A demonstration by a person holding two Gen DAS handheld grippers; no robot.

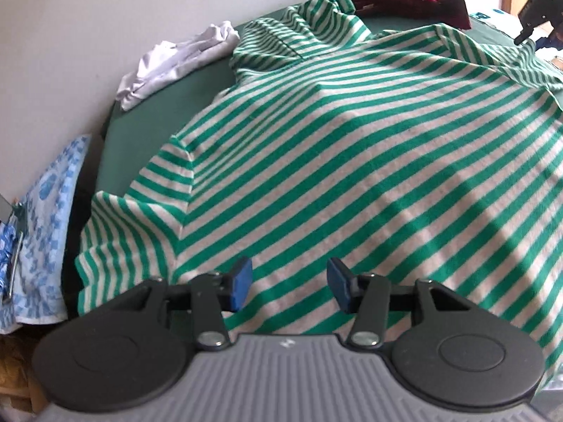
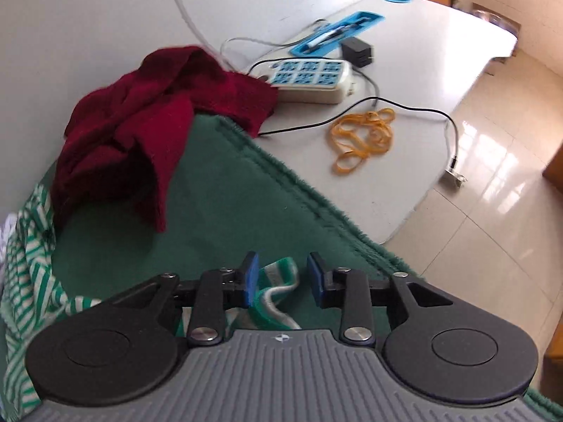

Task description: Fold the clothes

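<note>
A green-and-white striped shirt (image 1: 352, 158) lies spread over a green mat (image 1: 147, 123), with one sleeve toward the lower left. My left gripper (image 1: 288, 286) hovers over the shirt's near part, open, with nothing between its blue pads. In the right wrist view, a folded edge of the striped shirt (image 2: 278, 281) lies between the pads of my right gripper (image 2: 283, 279). It rests by the left pad, and there is a clear gap to the right pad. The right gripper also shows as a dark shape at the top right of the left wrist view, by the shirt's far corner.
A dark red garment (image 2: 140, 112) is heaped at the mat's far edge, and a white garment (image 1: 183, 59) lies at its left. A blue patterned cloth (image 1: 45, 211) hangs off the left side. A power strip (image 2: 309, 77), cables and yellow rubber bands (image 2: 362, 137) sit on the white table, with tiled floor beyond.
</note>
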